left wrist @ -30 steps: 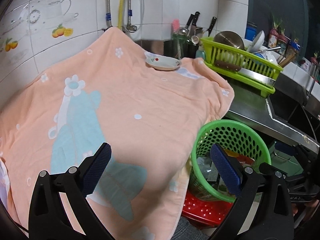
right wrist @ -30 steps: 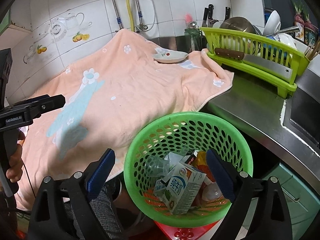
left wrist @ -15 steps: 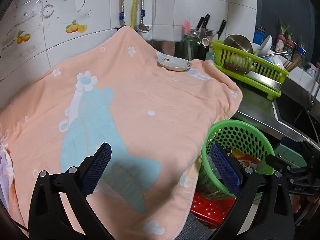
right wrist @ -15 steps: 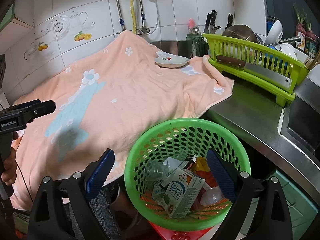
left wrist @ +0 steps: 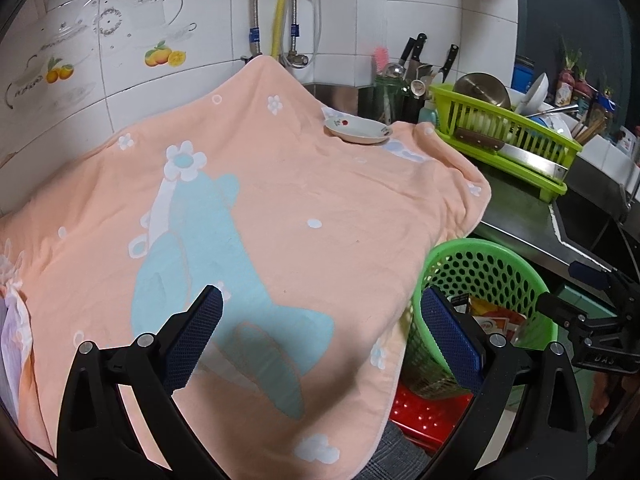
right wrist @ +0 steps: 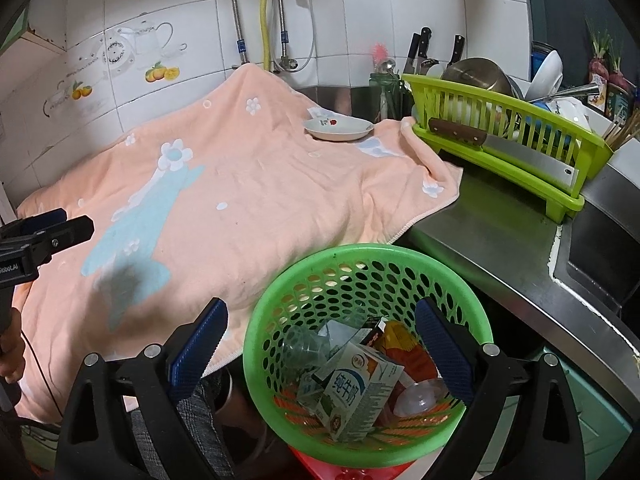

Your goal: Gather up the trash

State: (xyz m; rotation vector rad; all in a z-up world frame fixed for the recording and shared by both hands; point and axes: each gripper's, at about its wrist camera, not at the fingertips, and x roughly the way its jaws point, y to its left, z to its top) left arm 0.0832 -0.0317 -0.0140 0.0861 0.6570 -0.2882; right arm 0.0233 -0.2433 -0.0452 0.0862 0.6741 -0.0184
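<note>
I hold both grippers spread wide, each empty. My left gripper (left wrist: 320, 332) hangs over the front edge of the peach towel (left wrist: 280, 200) that covers the worktop, touching nothing. My right gripper (right wrist: 322, 344) hangs above the green basket (right wrist: 472, 312), which stands just off the worktop's front edge. The trash lies inside it: a milk carton (right wrist: 356, 392) among crumpled wrappers.

A round green perforated basket (right wrist: 366, 320) is standing upright just beside the tabletop edge, holding a tilted milk carton (right wrist: 352, 392), a crumpled clear plastic cup (right wrist: 302, 346) and orange wrappers (right wrist: 404, 350).
</note>
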